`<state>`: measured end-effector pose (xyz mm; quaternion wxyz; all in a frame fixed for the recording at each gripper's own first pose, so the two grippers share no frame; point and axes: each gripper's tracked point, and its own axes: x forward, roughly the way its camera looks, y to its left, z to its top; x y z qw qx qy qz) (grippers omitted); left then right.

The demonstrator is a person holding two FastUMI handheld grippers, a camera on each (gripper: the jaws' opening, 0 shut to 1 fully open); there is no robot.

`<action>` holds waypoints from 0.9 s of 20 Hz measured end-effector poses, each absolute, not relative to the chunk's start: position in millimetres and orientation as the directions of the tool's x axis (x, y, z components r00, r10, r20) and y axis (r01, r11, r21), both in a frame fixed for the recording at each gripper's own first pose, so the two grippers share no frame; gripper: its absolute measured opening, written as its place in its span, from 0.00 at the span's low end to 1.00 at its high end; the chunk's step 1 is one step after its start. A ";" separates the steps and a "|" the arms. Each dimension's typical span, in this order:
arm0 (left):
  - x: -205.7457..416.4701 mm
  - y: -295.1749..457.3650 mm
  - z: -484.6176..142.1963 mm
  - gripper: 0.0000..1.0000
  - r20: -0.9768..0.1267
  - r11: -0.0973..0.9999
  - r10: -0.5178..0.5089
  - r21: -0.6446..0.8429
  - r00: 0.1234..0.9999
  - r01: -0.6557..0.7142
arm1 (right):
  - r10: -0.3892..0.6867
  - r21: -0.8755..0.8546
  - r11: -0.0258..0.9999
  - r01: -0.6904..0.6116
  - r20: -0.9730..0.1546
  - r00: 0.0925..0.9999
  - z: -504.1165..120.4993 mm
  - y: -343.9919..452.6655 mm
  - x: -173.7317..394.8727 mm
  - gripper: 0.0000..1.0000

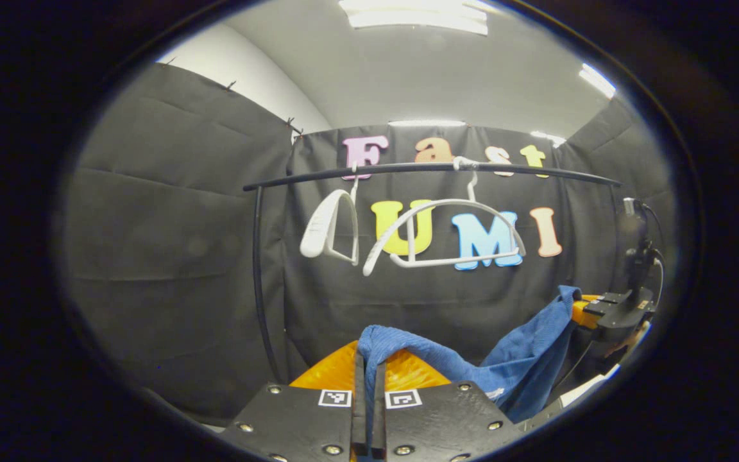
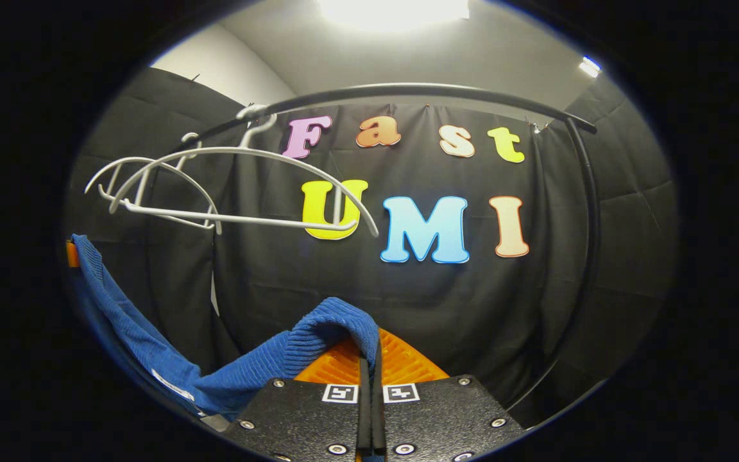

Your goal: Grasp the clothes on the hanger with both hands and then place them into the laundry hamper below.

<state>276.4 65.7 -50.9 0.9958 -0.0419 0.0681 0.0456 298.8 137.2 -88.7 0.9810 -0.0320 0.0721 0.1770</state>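
Note:
A blue knitted garment [image 1: 510, 359] hangs stretched between the two grippers, off the hangers. My left gripper [image 1: 369, 359] is shut on one edge of it, the cloth folded over the fingers. In the left gripper view the right gripper [image 1: 591, 311] holds the garment's other end at the far right. In the right gripper view my right gripper [image 2: 369, 356] is shut on the blue garment [image 2: 260, 369], which sags away to the left. Two bare white hangers [image 1: 443, 234] hang from the black rail [image 1: 433, 168].
The black rail [image 2: 421, 90] bends down into an upright post [image 2: 591, 212] at the right of the right gripper view, and another post [image 1: 257, 269] stands at the left of the left gripper view. The white hangers [image 2: 228, 186] hang close above the garment.

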 end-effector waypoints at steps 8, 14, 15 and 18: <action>239.9 31.8 -35.9 0.03 -0.106 0.988 -0.032 -0.155 0.994 0.016 | 0.430 0.016 0.901 -0.433 -0.168 0.887 -78.0 176.5 207.1 0.00; 211.8 16.4 -52.0 0.02 -0.116 0.979 -0.082 -0.196 0.990 0.058 | 0.510 0.058 0.859 -0.509 -0.192 0.839 -89.8 211.8 150.4 0.00; 209.2 13.2 -58.5 0.02 -0.125 0.976 -0.084 -0.211 0.989 0.057 | 0.515 0.062 0.855 -0.514 -0.206 0.832 -96.9 215.7 144.6 0.00; 200.3 7.1 -85.7 0.02 -0.163 0.969 -0.101 -0.240 0.981 0.060 | 0.531 0.090 0.845 -0.527 -0.255 0.808 -124.5 225.5 122.0 0.00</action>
